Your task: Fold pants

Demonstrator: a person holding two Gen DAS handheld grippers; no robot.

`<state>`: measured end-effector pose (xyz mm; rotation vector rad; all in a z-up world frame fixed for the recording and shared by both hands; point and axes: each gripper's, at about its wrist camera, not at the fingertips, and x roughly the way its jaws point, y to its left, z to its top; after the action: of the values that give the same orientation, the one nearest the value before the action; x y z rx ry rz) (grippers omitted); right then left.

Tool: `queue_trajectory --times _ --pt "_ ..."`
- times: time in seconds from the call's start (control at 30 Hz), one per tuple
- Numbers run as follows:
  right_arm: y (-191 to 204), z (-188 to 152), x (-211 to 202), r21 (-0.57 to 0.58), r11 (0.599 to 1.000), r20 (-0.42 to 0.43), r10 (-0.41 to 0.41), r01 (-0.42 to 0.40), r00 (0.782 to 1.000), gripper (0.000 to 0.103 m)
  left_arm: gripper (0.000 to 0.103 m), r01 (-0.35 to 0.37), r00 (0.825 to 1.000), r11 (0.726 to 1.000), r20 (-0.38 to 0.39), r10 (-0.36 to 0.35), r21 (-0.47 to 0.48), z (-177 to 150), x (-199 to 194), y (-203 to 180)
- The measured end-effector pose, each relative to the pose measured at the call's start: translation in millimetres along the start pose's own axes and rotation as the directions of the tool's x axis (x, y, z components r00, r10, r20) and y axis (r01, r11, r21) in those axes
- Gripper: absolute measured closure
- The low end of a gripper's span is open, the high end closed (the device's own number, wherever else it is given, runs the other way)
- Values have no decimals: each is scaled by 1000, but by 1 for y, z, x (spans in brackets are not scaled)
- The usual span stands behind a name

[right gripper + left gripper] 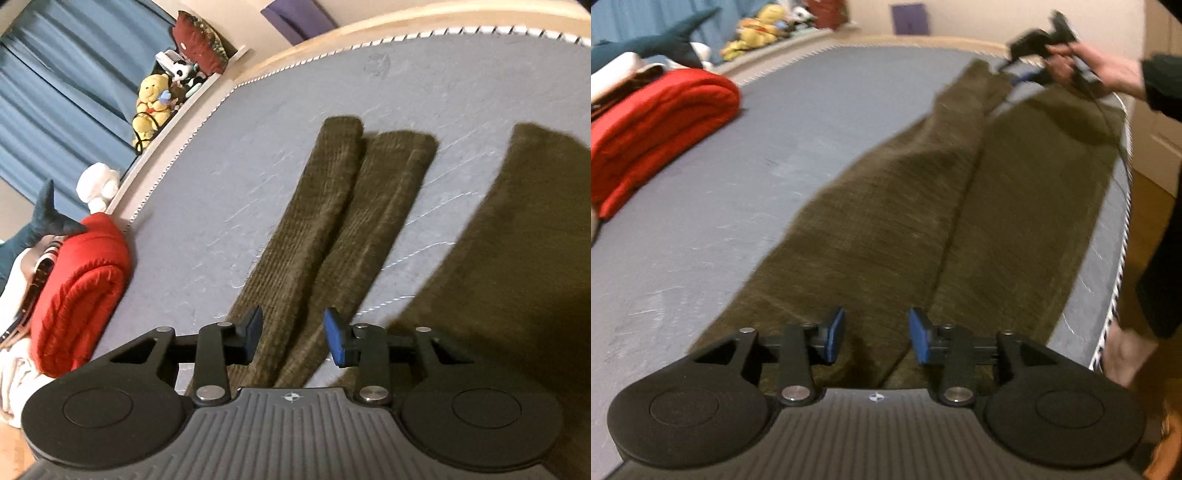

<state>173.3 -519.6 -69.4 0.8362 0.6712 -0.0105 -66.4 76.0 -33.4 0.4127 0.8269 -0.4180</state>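
Left wrist view: olive-brown pants spread flat along grey mattress, beside red folded blanket. Left tool part open above fabric, nothing gripped. Right tool, blurred, by far end.

Right wrist view: right tool part open, empty, over pant legs.

You have a grey mattress with a stitched edge as your surface. The olive-brown pants lie flat on it, running from bottom centre to upper right of the left wrist frame, their 2 legs side by side. A folded red blanket rests at left.
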Motion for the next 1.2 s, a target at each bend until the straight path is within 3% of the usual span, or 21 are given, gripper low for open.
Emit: queue_trajectory --times 0.1,0.27,0.47,0.5,0.6,0.67,0.9,1.03,1.2 --pt "-6 4 22 40 999 -23 -2 3 1000 54 60 24 999 999 -44 -23 34 -4 12 -4" --pt "-1 5 56 12 999 -49 -32 32 998 53 60 10 992 998 -125 -3 55 -6 33 1" --pt "13 4 78 -4 1000 -70 -19 19 997 54 60 5 988 996 -155 8 86 -10 43 2" --pt "16 4 80 -17 1000 -70 -23 21 997 59 63 3 988 995 -155 12 97 -11 45 0" --pt "20 2 81 -58 997 -60 -58 54 997 90 80 -9 987 993 -158 28 118 -10 50 -2" --pt "23 3 74 -80 995 -39 -60 57 997 92 91 -11 988 994 -152 27 106 -7 49 3" --pt "59 10 -14 -178 984 87 -3 18 996 93 95 -57 997 995 -49 61 81 3 16 12" --pt "78 -15 -75 -311 940 143 -99 140 985 94 95 -61 998 991 -7 62 121 -9 -12 11" --pt "53 -63 -148 -326 915 161 -194 237 968 94 96 -44 998 986 -29 50 158 -37 -43 8"
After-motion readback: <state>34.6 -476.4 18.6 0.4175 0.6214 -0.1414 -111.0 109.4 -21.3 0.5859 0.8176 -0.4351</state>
